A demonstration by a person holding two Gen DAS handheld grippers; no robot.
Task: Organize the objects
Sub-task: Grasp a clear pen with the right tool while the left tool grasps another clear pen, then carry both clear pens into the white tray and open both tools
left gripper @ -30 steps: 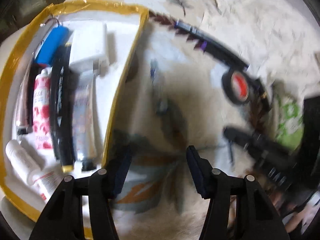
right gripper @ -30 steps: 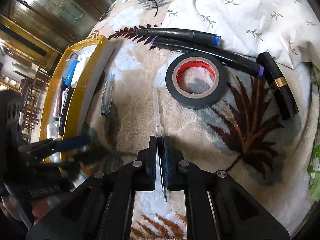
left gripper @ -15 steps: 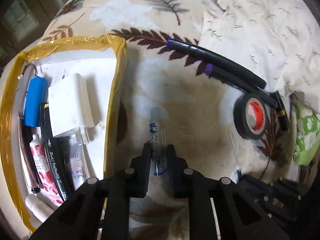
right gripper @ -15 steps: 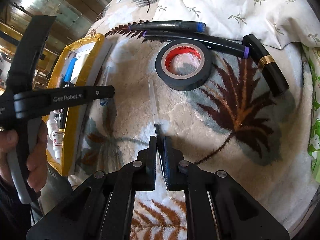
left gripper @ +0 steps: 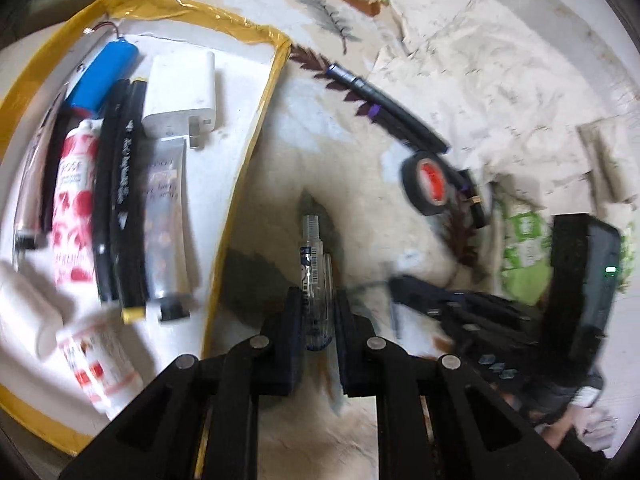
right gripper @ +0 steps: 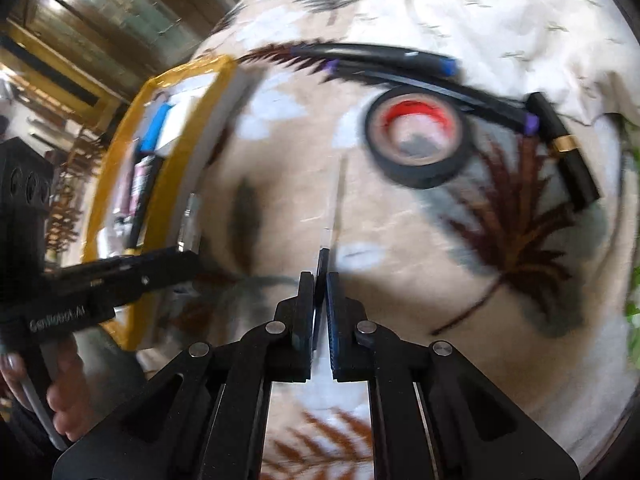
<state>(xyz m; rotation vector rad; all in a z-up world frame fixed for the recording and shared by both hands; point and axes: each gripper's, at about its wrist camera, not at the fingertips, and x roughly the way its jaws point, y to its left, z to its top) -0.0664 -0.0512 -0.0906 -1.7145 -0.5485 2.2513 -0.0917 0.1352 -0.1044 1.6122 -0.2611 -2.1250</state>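
Note:
My left gripper (left gripper: 318, 300) is shut on a clear pen barrel (left gripper: 314, 248) with blue print, held just above the leaf-patterned rug, its shadow beneath it. To its left lies the white tray with a yellow taped rim (left gripper: 256, 128). My right gripper (right gripper: 320, 280) is shut on a thin clear pen refill (right gripper: 335, 208) that sticks out forward over the rug. In the right wrist view the left gripper (right gripper: 188, 258) shows at the left with the clear barrel (right gripper: 190, 220), beside the tray's rim (right gripper: 160, 184). The left wrist view shows the right gripper's fingers (left gripper: 448, 304) at the right.
The tray holds a blue battery (left gripper: 102, 80), a white charger (left gripper: 180, 96), black markers (left gripper: 128, 184) and several tubes. On the rug lie a black tape roll (right gripper: 418, 140), two black markers (right gripper: 400, 60) and a black tube with a gold band (right gripper: 568, 152). A cream cloth (left gripper: 500, 80) lies beyond.
My left gripper went from open to shut on the clear pen barrel and lifted it off the rug, nearer the tray. My right gripper kept its hold on the refill and shifted slightly.

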